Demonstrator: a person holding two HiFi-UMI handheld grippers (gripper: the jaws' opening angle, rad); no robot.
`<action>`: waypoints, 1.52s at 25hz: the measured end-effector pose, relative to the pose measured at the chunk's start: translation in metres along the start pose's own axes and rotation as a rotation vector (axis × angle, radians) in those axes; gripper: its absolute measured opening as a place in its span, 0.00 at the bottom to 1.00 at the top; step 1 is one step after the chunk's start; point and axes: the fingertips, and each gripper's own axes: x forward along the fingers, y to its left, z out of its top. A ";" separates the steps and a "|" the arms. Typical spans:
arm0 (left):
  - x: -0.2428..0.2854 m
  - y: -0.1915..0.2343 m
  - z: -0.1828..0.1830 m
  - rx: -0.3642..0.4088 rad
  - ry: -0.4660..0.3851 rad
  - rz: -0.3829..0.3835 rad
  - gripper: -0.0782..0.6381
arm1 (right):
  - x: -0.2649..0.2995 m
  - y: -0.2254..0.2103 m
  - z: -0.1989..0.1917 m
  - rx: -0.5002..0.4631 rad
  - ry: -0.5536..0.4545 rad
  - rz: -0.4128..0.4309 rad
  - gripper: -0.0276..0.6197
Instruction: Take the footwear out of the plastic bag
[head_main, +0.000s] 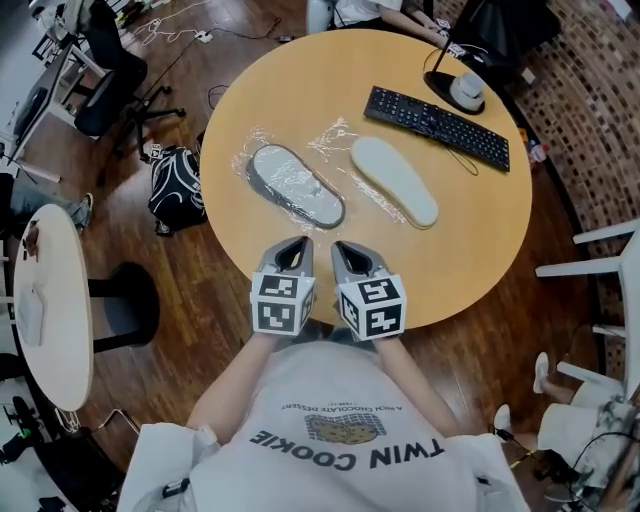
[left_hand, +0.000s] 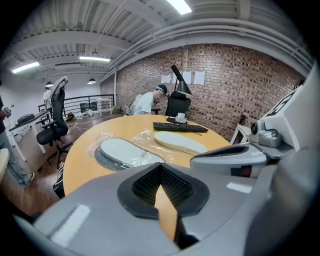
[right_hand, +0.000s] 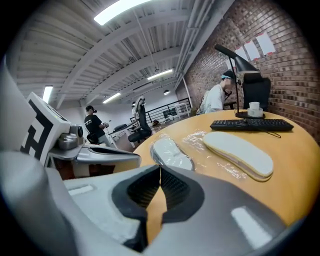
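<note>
Two slippers lie flat on the round wooden table (head_main: 500, 220), each wrapped in clear plastic. The grey slipper (head_main: 295, 185) is on the left and the pale slipper (head_main: 395, 180) on the right. Both also show in the left gripper view, the grey slipper (left_hand: 125, 152) and the pale slipper (left_hand: 180, 142), and in the right gripper view, the grey slipper (right_hand: 172, 152) and the pale slipper (right_hand: 240, 152). My left gripper (head_main: 296, 243) and right gripper (head_main: 347, 247) hover side by side at the table's near edge, short of the slippers. Each has its jaws shut and holds nothing.
A black keyboard (head_main: 437, 126) and a lamp base with a white cup (head_main: 466, 90) sit at the table's far right. A person sits at the far side. On the floor are a black backpack (head_main: 178, 190), an office chair (head_main: 110, 70) and white chairs (head_main: 610, 270).
</note>
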 end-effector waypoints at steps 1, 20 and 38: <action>0.003 0.006 0.002 0.008 0.003 0.004 0.11 | 0.003 -0.003 0.000 0.008 0.002 -0.004 0.05; 0.117 0.190 0.040 0.190 0.095 -0.052 0.11 | 0.100 -0.046 0.017 0.212 0.018 -0.285 0.05; 0.192 0.256 0.047 0.405 0.194 -0.165 0.11 | 0.085 -0.070 -0.015 0.616 -0.058 -0.306 0.08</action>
